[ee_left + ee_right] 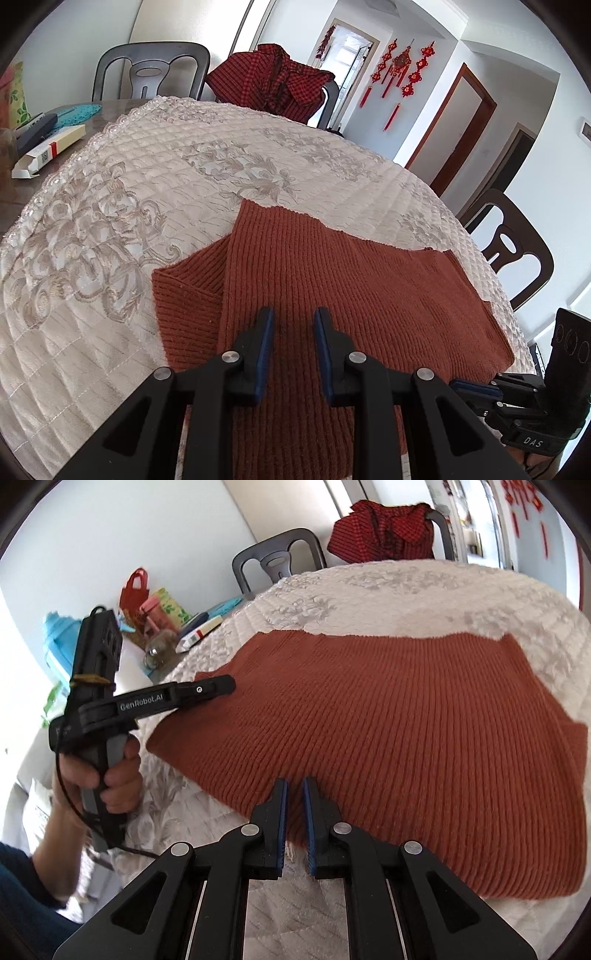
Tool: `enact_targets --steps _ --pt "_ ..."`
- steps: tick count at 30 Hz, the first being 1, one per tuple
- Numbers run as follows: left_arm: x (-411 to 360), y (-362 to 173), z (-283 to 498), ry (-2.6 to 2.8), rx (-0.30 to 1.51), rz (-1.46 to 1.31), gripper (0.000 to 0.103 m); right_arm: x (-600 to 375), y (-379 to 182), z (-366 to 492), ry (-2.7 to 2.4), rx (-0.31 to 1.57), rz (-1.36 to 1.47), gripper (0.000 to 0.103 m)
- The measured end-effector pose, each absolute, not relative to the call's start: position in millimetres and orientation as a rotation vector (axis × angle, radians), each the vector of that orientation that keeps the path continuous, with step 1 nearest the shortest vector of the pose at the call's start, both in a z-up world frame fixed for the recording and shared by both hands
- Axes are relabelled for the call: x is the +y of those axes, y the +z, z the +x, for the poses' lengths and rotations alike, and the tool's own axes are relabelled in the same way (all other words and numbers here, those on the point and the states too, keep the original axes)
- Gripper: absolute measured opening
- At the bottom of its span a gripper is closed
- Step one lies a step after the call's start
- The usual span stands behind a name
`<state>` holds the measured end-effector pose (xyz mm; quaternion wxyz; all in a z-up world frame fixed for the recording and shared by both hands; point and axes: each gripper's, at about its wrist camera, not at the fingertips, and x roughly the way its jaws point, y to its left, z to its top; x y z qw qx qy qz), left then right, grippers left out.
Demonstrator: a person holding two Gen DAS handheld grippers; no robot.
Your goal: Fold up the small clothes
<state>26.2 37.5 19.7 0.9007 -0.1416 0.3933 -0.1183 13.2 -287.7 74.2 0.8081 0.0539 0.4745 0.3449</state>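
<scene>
A rust-coloured knitted sweater (351, 280) lies flat on the quilted cream tablecloth (129, 221), with one sleeve folded in at the left. My left gripper (294, 314) hangs low over the sweater's near left part. Its jaws stand a little apart with nothing between the blue pads. Seen from the right wrist, the left gripper (229, 684) reaches over the sweater's (388, 720) left edge, with a hand (110, 771) holding its grip. My right gripper (294, 782) sits at the sweater's near edge. Its jaws leave a narrow gap, and no cloth is pinched between them.
A red checked garment (273, 81) hangs on a far chair, beside another dark chair (147, 70). A third chair (517, 251) stands at the right. A long carton (48, 151) lies at the table's left end, and bags and bottles (155, 609) crowd that end.
</scene>
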Motion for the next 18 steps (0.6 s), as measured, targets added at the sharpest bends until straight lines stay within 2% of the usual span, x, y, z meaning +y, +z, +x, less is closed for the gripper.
enact_targets --steps 4,7,10,18 --pt "57.5 30.3 15.6 -0.18 0.768 -0.326 0.041 -286.9 76.9 8.8 0.743 1.013 0.088 0.009" --pt "74.7 31.3 11.3 -0.113 0.763 -0.336 0.044 -290.8 77.4 9.3 0.754 1.017 0.105 0.009" --pt "89.2 24.8 12.1 -0.077 0.778 -0.37 0.052 -293.7 81.0 12.4 0.754 1.003 0.121 0.009" --pt "89.1 6.0 24.1 -0.127 0.819 -0.442 0.053 -288.7 78.0 18.4 0.759 1.005 0.11 0.009"
